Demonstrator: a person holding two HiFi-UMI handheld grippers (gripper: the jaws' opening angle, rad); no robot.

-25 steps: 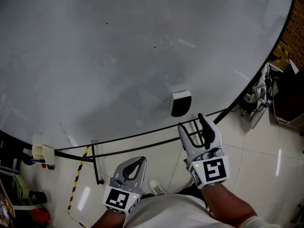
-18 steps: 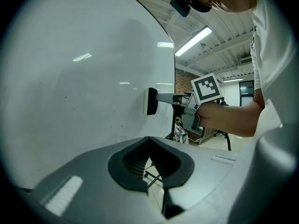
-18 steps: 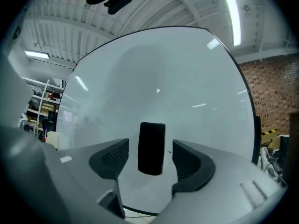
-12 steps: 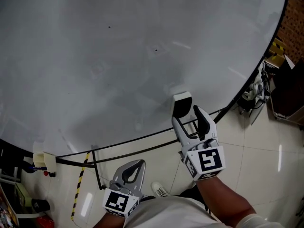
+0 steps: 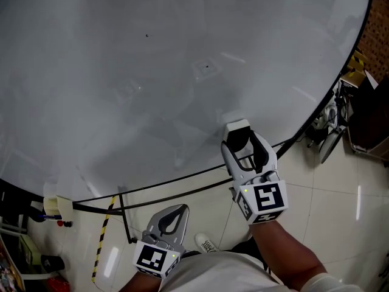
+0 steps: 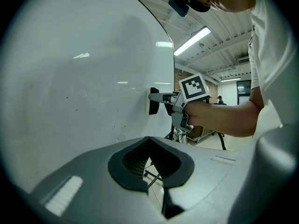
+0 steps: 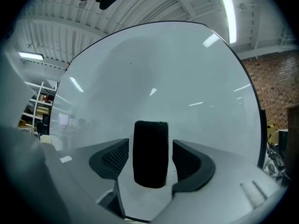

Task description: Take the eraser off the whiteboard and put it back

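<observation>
Near the lower edge of the whiteboard (image 5: 152, 72), toward 5 o'clock in the head view, the eraser (image 5: 237, 137) sits stuck to the board. The right gripper (image 5: 243, 148) reaches up to it from 6 o'clock. Its jaws stand apart and straddle the eraser, one at 9 o'clock and one at 3 o'clock. The right gripper view shows a thin gap on each side, so nothing is held yet.

The step in hand looks like the grasp. To do it well, keep the eraser centred between the pads and close evenly on its two long sides. Push in far enough for the pads to catch its body, not just the outer face. Then pull straight away from the board rather than sliding. A tilted pull could twist the eraser out of the jaws.

The left gripper (image 5: 178, 207) hangs low at 7 o'clock with its jaws closed on nothing, well apart from the eraser.

The board is wiped clean, with only faint smears and a few dark specks. It catches reflections of the ceiling lights (image 7: 224, 8). A black stand (image 5: 164, 190) runs under its lower edge. Below that is a pale tiled floor (image 5: 340, 199), with a strip of yellow-and-black tape (image 5: 100, 236) at 8 o'clock. A brick wall (image 7: 275, 92) rises at 3 o'clock in the right gripper view, and shelves (image 7: 35, 111) stand at 9 o'clock.
</observation>
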